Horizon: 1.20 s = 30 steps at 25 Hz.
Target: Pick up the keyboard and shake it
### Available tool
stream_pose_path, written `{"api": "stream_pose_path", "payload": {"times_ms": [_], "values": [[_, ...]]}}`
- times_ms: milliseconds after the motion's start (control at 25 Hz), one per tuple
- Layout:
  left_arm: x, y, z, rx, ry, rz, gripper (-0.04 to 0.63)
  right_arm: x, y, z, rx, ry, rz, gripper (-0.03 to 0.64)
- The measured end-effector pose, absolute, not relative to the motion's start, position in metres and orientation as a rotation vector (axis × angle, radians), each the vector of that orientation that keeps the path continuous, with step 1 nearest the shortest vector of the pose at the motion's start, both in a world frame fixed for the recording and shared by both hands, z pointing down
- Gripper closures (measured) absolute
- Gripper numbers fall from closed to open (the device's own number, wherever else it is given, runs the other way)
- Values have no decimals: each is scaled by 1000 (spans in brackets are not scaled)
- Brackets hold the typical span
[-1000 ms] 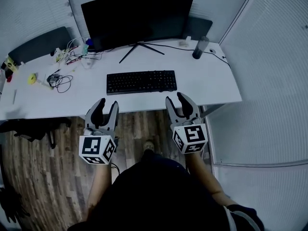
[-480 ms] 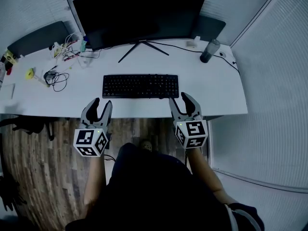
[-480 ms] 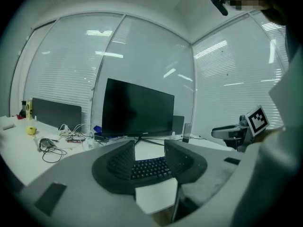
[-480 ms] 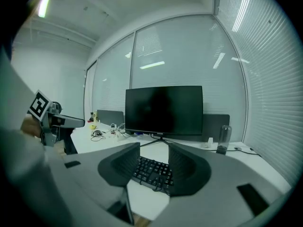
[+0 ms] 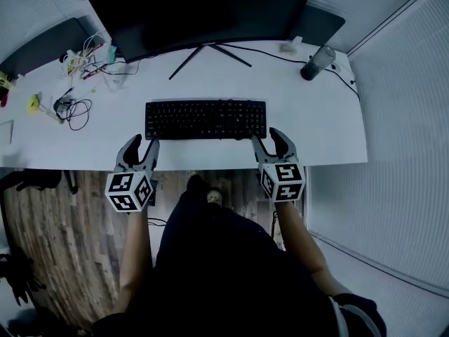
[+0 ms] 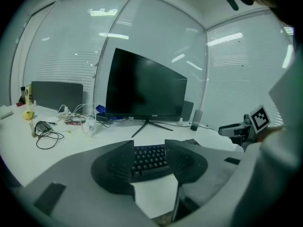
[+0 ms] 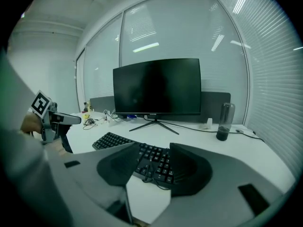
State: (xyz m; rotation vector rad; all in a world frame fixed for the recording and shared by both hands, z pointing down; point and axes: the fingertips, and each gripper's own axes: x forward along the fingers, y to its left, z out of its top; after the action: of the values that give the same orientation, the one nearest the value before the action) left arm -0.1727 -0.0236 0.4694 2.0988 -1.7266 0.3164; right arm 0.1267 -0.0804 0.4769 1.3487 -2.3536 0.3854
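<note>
A black keyboard (image 5: 205, 119) lies flat on the white desk (image 5: 309, 125), in front of the monitor stand. My left gripper (image 5: 141, 146) hovers at the desk's front edge, just short of the keyboard's left end. My right gripper (image 5: 271, 142) is at the keyboard's right end, fingertips close to its corner. Both sets of jaws are opening and press on nothing. In the left gripper view the keyboard (image 6: 150, 159) shows beyond the gap of the left gripper (image 6: 149, 148). In the right gripper view the keyboard (image 7: 111, 141) lies just past the right gripper (image 7: 154, 149).
A large dark monitor (image 5: 203, 12) on a V-shaped stand sits behind the keyboard. A dark bottle (image 5: 317, 62) stands at the back right, with a cable running past it. Tangled cables (image 5: 70, 107) and small items lie at the left. Wooden floor (image 5: 63, 230) is below the desk edge.
Both grippers have moved forward from over the floor to the desk's front edge, ending by the keyboard's two ends. Their jaws stand a little wider.
</note>
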Motion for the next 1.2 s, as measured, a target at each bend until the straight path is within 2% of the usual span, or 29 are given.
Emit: {"api": "stream_pose_path", "payload": {"times_ms": [680,1200], "values": [[-225,-117,587,1943,-1416,548,364,140,-163,572,1357,-2032,567,407],[-220,-126,620,1830,-1251,631,290,154,-172,617,1197,-1965,901,360]]}}
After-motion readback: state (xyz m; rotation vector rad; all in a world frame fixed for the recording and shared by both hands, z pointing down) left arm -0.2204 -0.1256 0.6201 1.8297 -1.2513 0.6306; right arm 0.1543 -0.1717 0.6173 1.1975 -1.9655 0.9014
